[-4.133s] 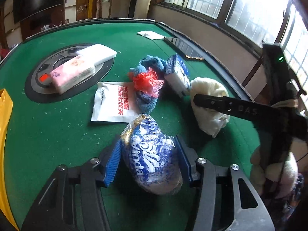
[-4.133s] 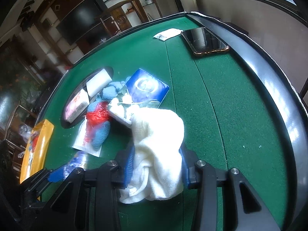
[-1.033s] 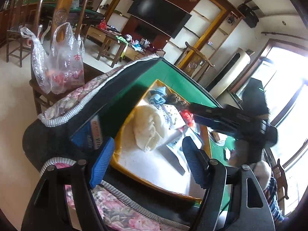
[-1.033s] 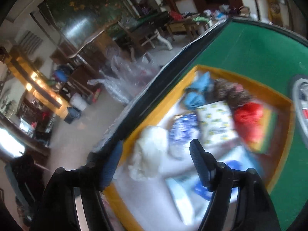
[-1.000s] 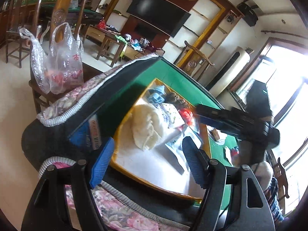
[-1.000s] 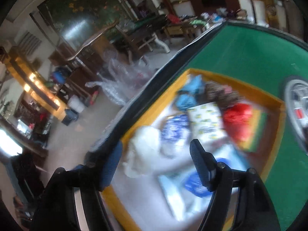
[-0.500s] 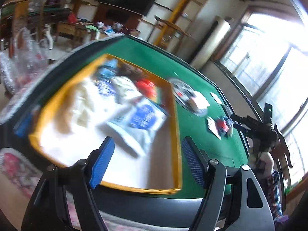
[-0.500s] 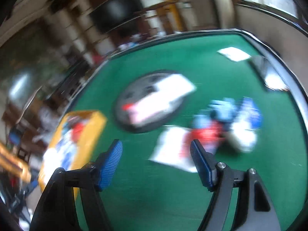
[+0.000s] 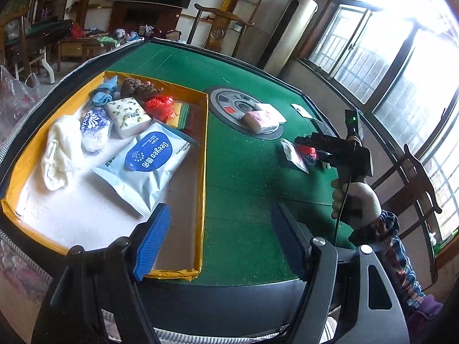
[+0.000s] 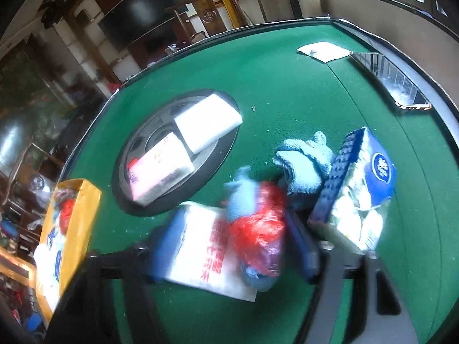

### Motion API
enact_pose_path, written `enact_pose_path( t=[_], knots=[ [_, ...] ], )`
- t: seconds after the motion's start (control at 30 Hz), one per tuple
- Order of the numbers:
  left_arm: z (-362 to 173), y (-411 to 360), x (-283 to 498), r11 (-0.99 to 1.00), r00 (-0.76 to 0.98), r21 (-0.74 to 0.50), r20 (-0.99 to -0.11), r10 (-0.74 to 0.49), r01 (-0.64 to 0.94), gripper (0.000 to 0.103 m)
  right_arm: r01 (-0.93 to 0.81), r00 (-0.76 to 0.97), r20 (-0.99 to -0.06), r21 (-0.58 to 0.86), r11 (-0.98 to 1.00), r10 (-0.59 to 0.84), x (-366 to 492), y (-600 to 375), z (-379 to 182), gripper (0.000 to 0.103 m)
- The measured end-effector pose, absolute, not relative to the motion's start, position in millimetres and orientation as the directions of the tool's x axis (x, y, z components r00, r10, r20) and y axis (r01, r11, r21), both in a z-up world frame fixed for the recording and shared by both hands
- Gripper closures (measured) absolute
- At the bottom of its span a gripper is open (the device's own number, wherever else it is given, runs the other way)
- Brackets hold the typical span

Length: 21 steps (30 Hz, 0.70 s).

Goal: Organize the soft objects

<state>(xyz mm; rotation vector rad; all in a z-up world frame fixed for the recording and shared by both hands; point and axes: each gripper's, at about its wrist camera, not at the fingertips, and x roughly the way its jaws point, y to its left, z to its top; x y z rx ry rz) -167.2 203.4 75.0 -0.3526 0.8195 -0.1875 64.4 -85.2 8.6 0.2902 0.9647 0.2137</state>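
Observation:
In the right wrist view my right gripper is low over the green table. Its blurred jaws are closing around a white packet with red print and a red plastic bag wrapped round blue cloth. The pads do not visibly press on either. A blue knitted cloth and a blue tissue pack lie just right of them. My left gripper stands open and empty above the near corner of the yellow-rimmed box. The box holds a white cloth, a wipes pack and several other soft items.
A white tissue pack and a pink one rest on a round black disc mid-table. A phone and a paper slip lie near the far right rim. A gloved hand holds the right gripper.
The right gripper has swung from above the yellow box over to the pile on the table and dropped around the packet and red bag. The left gripper turned right, towards the table, still open.

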Motion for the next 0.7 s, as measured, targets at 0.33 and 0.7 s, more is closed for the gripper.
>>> enact_pose_path(
  t=[0.33, 0.7],
  knots=[
    [70, 156, -131, 0.916, 0.6, -0.384, -0.708, -0.372, 0.115, 0.03, -0.329, 0.281, -0.723, 0.545, 0.771, 0.631, 10, -68, -6, 0.071],
    [39, 44, -82, 0.897, 0.505, -0.071, -0.806, -0.309, 0.436, 0.031, -0.227, 0.397, -0.687, 0.569, 0.79, 0.609, 1, -121, -5, 0.07]
  ],
)
